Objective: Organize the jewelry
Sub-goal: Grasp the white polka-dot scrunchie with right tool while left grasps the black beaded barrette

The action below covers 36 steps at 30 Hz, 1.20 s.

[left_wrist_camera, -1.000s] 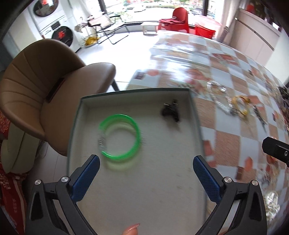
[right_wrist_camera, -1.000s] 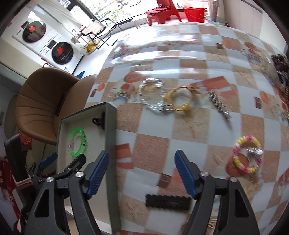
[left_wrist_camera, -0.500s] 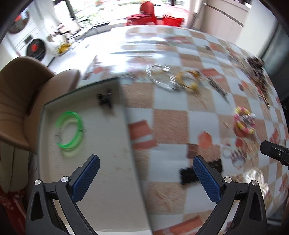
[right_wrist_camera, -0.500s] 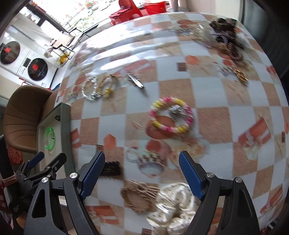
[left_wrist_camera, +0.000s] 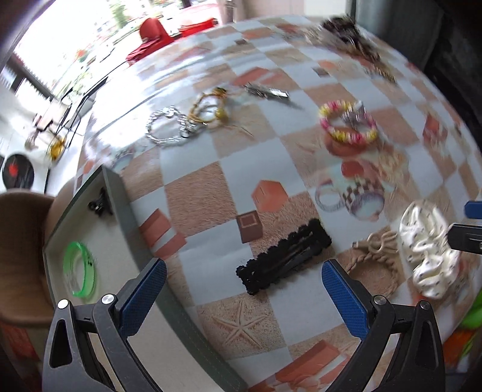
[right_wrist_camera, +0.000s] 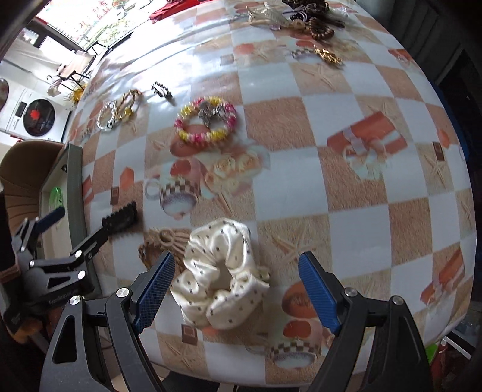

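A grey tray (left_wrist_camera: 120, 193) at the table's left edge holds a green bangle (left_wrist_camera: 79, 277) and a small black claw clip (left_wrist_camera: 98, 205). My left gripper (left_wrist_camera: 244, 286) is open and empty, just short of a black lace hair clip (left_wrist_camera: 284, 256). My right gripper (right_wrist_camera: 236, 289) is open and empty, its fingers either side of a cream dotted scrunchie (right_wrist_camera: 220, 277). A tan braided hair tie (right_wrist_camera: 159, 241) lies beside the scrunchie. Farther off lie a pink and yellow beaded bracelet (right_wrist_camera: 206, 122), a silver chain bracelet (left_wrist_camera: 167, 129), a gold bracelet (left_wrist_camera: 211, 108) and a metal clip (left_wrist_camera: 266, 92).
The table has a checked orange and white cloth (right_wrist_camera: 346, 187). A heap of dark hair ties and gold pieces (right_wrist_camera: 313, 21) lies at the far edge. A brown chair (right_wrist_camera: 21, 175) stands left of the tray. The left gripper shows in the right wrist view (right_wrist_camera: 78, 229).
Both grippers swung right, away from the tray. The left one now faces the black lace clip. The right one now straddles the cream scrunchie. Both stayed open.
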Tool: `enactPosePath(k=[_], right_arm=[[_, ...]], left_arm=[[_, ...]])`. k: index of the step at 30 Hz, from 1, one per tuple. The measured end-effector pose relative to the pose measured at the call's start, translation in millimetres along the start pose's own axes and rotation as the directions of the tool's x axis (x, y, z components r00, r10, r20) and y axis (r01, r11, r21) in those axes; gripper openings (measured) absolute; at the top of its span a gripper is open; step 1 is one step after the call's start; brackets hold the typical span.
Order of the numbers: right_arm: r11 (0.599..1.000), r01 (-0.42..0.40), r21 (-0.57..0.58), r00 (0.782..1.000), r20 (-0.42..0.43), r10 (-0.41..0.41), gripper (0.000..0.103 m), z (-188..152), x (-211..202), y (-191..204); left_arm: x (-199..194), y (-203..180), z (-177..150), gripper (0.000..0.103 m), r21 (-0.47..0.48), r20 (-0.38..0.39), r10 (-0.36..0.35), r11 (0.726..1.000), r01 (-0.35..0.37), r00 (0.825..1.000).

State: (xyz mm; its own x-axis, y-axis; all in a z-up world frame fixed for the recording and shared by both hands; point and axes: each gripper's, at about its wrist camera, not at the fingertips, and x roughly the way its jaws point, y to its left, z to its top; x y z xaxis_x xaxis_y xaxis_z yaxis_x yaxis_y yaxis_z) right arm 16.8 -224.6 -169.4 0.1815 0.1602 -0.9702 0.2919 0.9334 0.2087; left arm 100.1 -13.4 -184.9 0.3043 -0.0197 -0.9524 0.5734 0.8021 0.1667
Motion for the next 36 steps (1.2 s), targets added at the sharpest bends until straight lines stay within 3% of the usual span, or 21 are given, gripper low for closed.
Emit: enactPosePath(k=[8, 15, 20, 24, 28, 30, 33, 36], right_arm=[[0.999, -0.028, -0.028, 0.998, -0.05, 0.026, 0.086, -15.7, 16.9, 7.6], [0.997, 0.032, -0.067, 0.998, -0.051, -0.036, 0.086, -15.3, 32.6, 15.9], [0.996, 0.058, -0.065, 0.997, -0.049, -0.062, 0.074, -11.1, 38.9, 16.4], [0.994, 0.08, -0.076, 0.996, -0.035, -0.083, 0.063, -8.4, 38.6, 14.3], [0.992, 0.09, -0.086, 0.995, -0.027, -0.093, 0.054, -6.2, 38.5, 15.0], [0.992, 0.088, -0.089, 0.996, -0.024, -0.09, 0.042, -5.6, 37.3, 12.6], [0.993, 0.071, -0.089, 0.997, -0.025, -0.074, 0.034, -4.4, 35.0, 7.6], [0.994, 0.063, -0.087, 0.998, -0.024, -0.065, 0.028, -5.6, 35.8, 10.5]], left_arm=[[30.7, -14.1, 9.4, 0.103, 0.032, -0.076, 0.022, 0.999, -0.02, 0.997], [35.7, -11.0, 19.9, 0.103, -0.027, -0.081, -0.02, 0.999, 0.018, 0.996], [39.9, -11.1, 20.5, 0.103, -0.061, -0.091, -0.061, 0.997, 0.055, 0.994], [35.2, -15.2, 15.5, 0.093, -0.067, -0.088, -0.094, 0.994, 0.088, 0.992], [27.4, -28.4, 9.8, 0.076, -0.066, -0.08, -0.134, 0.989, 0.129, 0.988], [24.2, -33.6, 9.7, 0.068, -0.066, -0.08, -0.153, 0.987, 0.148, 0.985], [21.1, -38.2, 10.1, 0.064, -0.079, -0.08, -0.168, 0.984, 0.162, 0.982], [17.7, -43.3, 9.4, 0.051, -0.082, -0.072, -0.175, 0.982, 0.169, 0.982]])
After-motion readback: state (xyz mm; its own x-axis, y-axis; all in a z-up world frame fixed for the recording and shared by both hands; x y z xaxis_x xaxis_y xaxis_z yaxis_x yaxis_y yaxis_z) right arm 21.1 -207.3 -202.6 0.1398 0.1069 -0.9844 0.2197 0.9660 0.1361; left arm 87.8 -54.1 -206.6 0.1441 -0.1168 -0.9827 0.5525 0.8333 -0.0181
